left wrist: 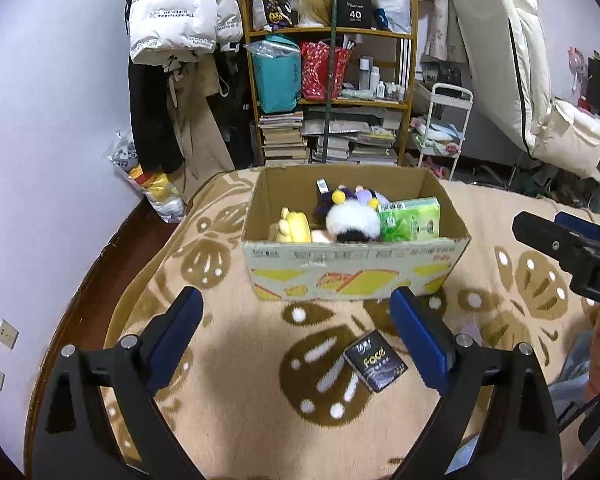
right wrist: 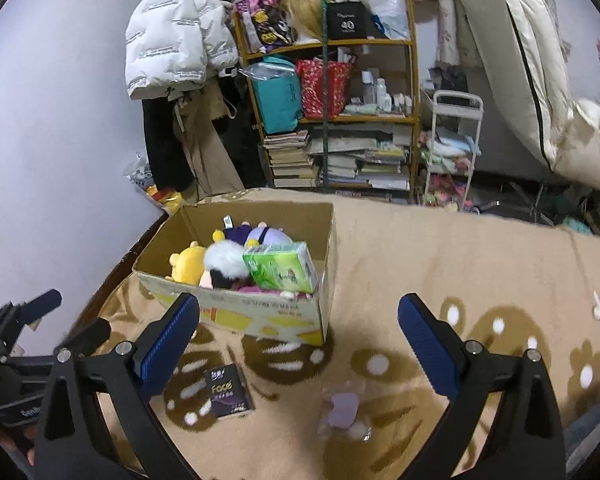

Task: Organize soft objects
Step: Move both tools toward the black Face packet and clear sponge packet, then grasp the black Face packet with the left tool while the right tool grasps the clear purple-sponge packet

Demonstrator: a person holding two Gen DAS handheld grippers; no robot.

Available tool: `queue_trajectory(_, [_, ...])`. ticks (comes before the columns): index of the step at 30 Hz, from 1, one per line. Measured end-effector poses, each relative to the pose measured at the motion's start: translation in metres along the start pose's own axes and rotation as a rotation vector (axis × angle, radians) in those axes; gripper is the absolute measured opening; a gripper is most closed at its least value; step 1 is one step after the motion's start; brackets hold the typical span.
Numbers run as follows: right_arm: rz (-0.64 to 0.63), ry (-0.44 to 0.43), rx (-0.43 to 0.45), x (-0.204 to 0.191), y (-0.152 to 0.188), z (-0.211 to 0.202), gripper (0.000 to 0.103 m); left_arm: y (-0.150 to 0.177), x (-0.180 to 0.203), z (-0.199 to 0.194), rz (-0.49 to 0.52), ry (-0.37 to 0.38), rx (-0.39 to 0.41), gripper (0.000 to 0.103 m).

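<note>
The cardboard box (left wrist: 356, 272) hides the lower parts of the plush toys (left wrist: 352, 222) behind its near wall. A small pale purple packet (right wrist: 342, 408) near the blanket's (right wrist: 460, 248) near edge is too blurred to identify. The right claw (left wrist: 556, 236) is cut off by the left-wrist picture's right edge.

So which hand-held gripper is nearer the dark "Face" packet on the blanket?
Left. The packet lies just ahead of the left hand-held gripper, between its open fingers toward the right one. For the right hand-held gripper it lies by the left finger, off centre.
</note>
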State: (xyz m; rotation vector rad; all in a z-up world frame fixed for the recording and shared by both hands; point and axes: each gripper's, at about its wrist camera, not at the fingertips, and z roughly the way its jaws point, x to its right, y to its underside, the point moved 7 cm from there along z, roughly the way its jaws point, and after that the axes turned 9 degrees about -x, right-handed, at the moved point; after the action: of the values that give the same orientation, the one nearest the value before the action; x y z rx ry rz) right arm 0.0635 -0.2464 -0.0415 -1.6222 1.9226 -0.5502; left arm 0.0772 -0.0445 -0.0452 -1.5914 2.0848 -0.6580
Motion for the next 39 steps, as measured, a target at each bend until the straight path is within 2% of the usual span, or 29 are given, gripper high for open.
queue_trajectory(8, [0.048,0.019,-0.050,0.014,0.019,0.005,0.103,0.017,0.009,0.008,0.004,0.011,-0.042,0.093])
queue_trajectory(24, [0.055,0.056,-0.104,0.020,0.026,0.026,0.103,0.023,0.017,0.032,0.015,0.024,-0.083,0.093])
queue_trajectory(29, [0.076,0.047,-0.152,0.024,0.032,0.039,0.103,0.023,0.019,0.040,0.027,0.010,-0.091,0.093])
queue_trajectory(36, [0.089,0.056,-0.222,0.028,0.039,0.058,0.103,0.025,0.025,0.057,0.016,0.043,-0.127,0.093])
queue_trajectory(39, [0.101,0.064,-0.266,0.032,0.045,0.070,0.099,0.025,0.029,0.066,0.025,0.038,-0.140,0.093])
